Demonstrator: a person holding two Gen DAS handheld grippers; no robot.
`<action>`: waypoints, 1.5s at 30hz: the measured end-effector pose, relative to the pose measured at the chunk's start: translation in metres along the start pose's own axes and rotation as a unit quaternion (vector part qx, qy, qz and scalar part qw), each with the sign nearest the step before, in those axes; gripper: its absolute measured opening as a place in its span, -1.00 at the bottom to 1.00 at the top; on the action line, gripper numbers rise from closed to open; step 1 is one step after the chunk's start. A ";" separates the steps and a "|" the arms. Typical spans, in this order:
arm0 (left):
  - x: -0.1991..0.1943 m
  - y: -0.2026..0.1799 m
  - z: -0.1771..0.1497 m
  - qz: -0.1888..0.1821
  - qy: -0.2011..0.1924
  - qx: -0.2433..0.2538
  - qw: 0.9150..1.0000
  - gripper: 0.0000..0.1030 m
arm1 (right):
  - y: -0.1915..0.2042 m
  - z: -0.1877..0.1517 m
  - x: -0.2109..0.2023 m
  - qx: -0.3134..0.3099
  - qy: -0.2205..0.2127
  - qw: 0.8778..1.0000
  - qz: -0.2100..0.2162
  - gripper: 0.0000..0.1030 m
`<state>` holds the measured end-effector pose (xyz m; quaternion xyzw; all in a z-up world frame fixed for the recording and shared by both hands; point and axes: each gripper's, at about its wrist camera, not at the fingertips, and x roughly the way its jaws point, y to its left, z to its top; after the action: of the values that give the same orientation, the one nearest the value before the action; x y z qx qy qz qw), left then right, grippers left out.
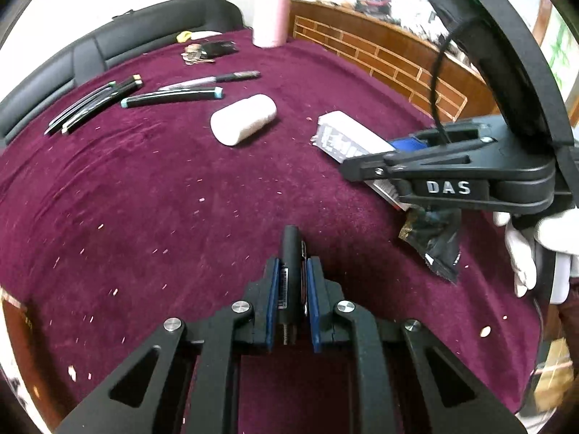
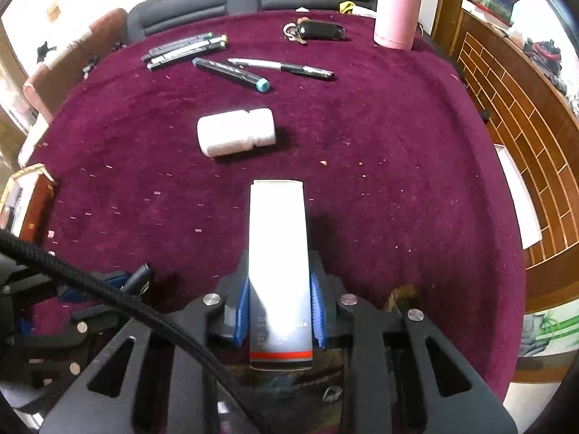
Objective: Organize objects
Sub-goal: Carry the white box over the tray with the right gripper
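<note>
Pickup underway on the maroon surface [image 2: 380, 152]: my left tool [image 1: 292, 291] is clamped on a slim black lighter-like stick [image 1: 290, 249], its blue pads [image 1: 272, 303] pressing both sides, while my right tool [image 2: 279, 311] grips a tall white box [image 2: 278, 238] lengthwise between its pads. Both items sit low in my grasp, close to the cloth; I cannot tell whether they have cleared it. Ahead lie a white pill bottle [image 2: 236, 136] on its side, markers [image 2: 186, 50] and pens [image 2: 280, 68] in a loose row, keys [image 2: 315, 31] and a pink tumbler [image 2: 397, 11]. A dark foil packet [image 1: 432, 242] lies below my right tool. Next, I judge, comes a lift and a carry toward like items, keeping each grip firm.
</note>
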<state>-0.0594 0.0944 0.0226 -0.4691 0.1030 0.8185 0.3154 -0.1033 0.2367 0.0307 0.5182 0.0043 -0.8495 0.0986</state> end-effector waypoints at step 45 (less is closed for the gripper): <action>-0.205 0.221 -0.248 0.076 -0.097 -0.276 0.953 -0.77 | 0.343 -0.035 0.015 -0.135 0.046 0.976 0.165 -0.50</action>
<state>0.0537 -0.2792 0.0310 -0.4468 -0.1228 0.8782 0.1187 -0.0205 -0.0982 0.0343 0.5323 0.0381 -0.7885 0.3058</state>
